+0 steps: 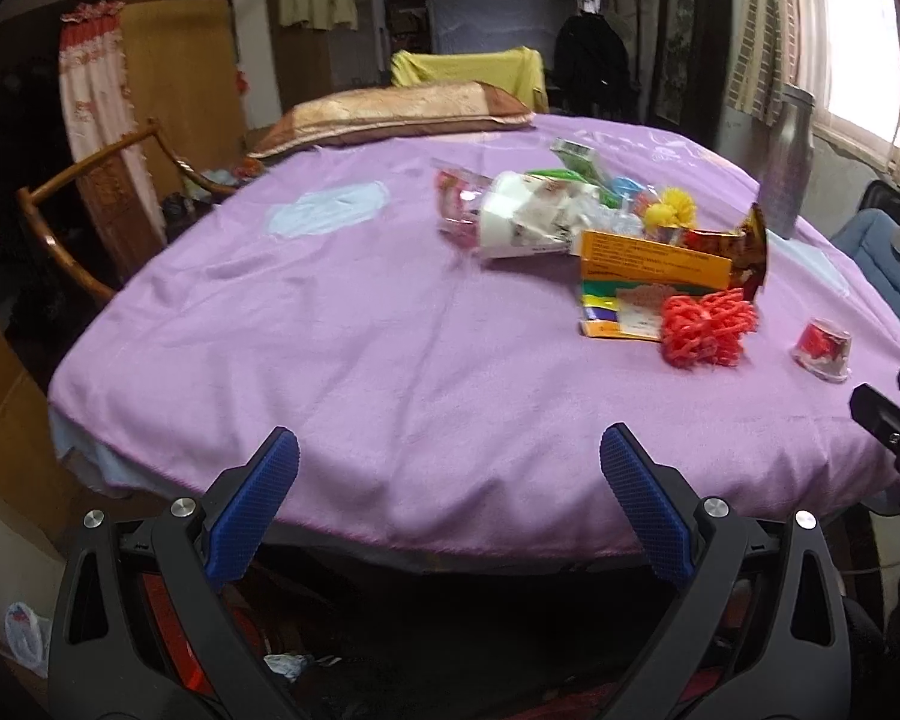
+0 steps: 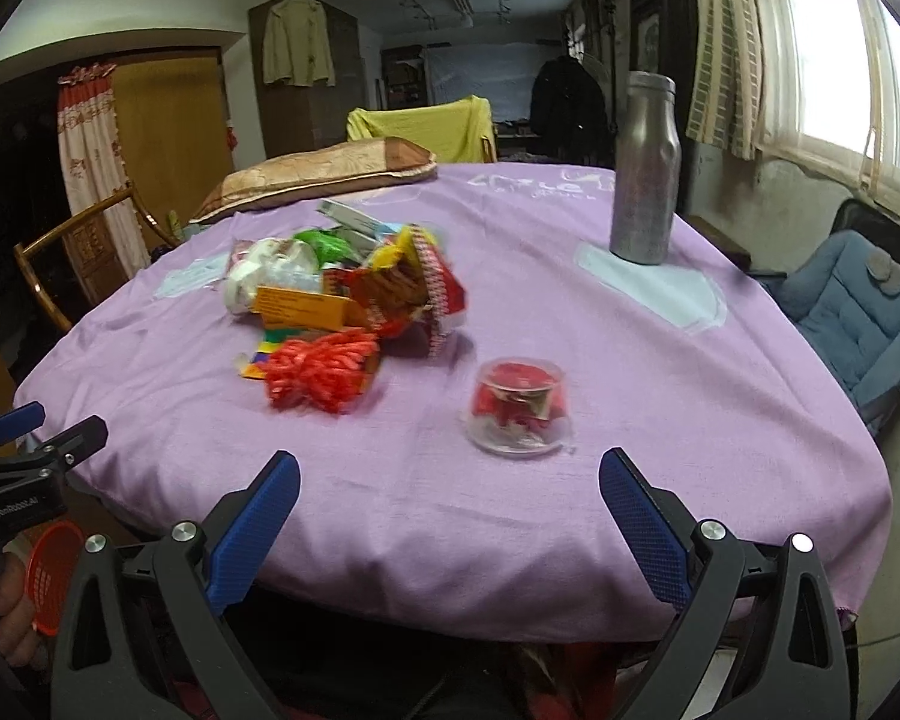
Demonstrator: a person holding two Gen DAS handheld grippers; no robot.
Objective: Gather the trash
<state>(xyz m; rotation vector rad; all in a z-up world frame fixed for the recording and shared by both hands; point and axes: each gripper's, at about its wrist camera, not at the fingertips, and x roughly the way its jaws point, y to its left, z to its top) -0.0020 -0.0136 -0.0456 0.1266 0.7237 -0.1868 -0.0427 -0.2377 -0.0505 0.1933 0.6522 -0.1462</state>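
Trash pile (image 2: 342, 312) heaped mid-desk, clear cup (image 2: 519, 405) (red scraps inside) nearer the right hand-held gripper (image 2: 450, 516). Both hand-held grippers (left (image 1: 450, 480)) gape empty at the desk edge. Risk: loose wrappers may slip or scatter under a pinch.

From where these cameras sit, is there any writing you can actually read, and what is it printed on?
"GenRobot.AI": on the black body of the left gripper, seen at the edge of the right wrist view.
White lettering on the purple tablecloth near the metal bottle: too blurred to read.
Print on the orange packet: too small and blurred to read.
Labels on the other wrappers in the pile: unreadable.
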